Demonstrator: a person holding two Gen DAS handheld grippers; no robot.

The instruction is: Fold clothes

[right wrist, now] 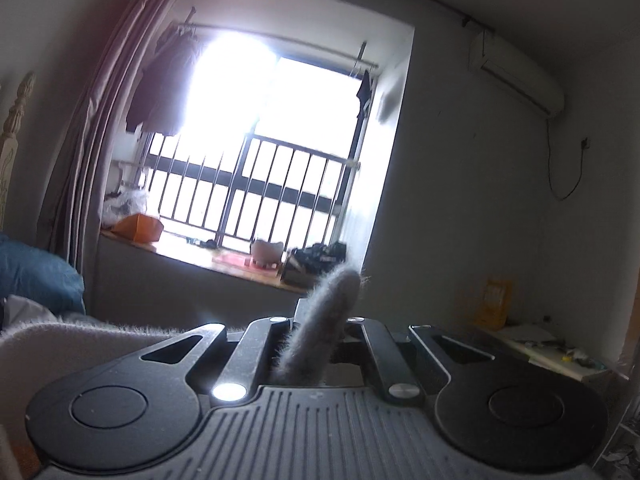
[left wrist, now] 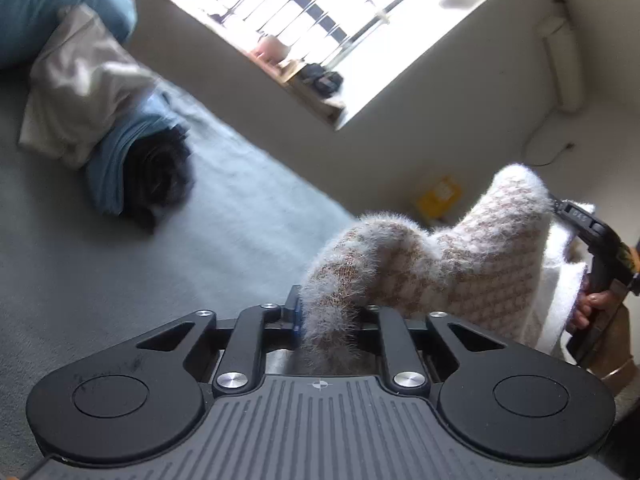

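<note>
A fuzzy white-and-tan patterned sweater (left wrist: 460,264) hangs stretched in the air between both grippers. My left gripper (left wrist: 328,316) is shut on one fuzzy edge of it, low in the left wrist view. At the right of that view the right gripper (left wrist: 560,208) pinches the sweater's far corner, with a hand (left wrist: 592,308) on its handle. In the right wrist view my right gripper (right wrist: 320,328) is shut on a furry fold of the sweater (right wrist: 324,320) that sticks up between the fingers; more of the sweater (right wrist: 80,336) spreads to the left.
A grey bed surface (left wrist: 120,272) lies below. On it at the left is a pile of folded clothes (left wrist: 132,168), a beige cloth (left wrist: 80,84) and a blue pillow (left wrist: 52,4). A barred window (right wrist: 256,176) with a cluttered sill (right wrist: 248,268) faces me; a yellow box (left wrist: 438,196) stands by the wall.
</note>
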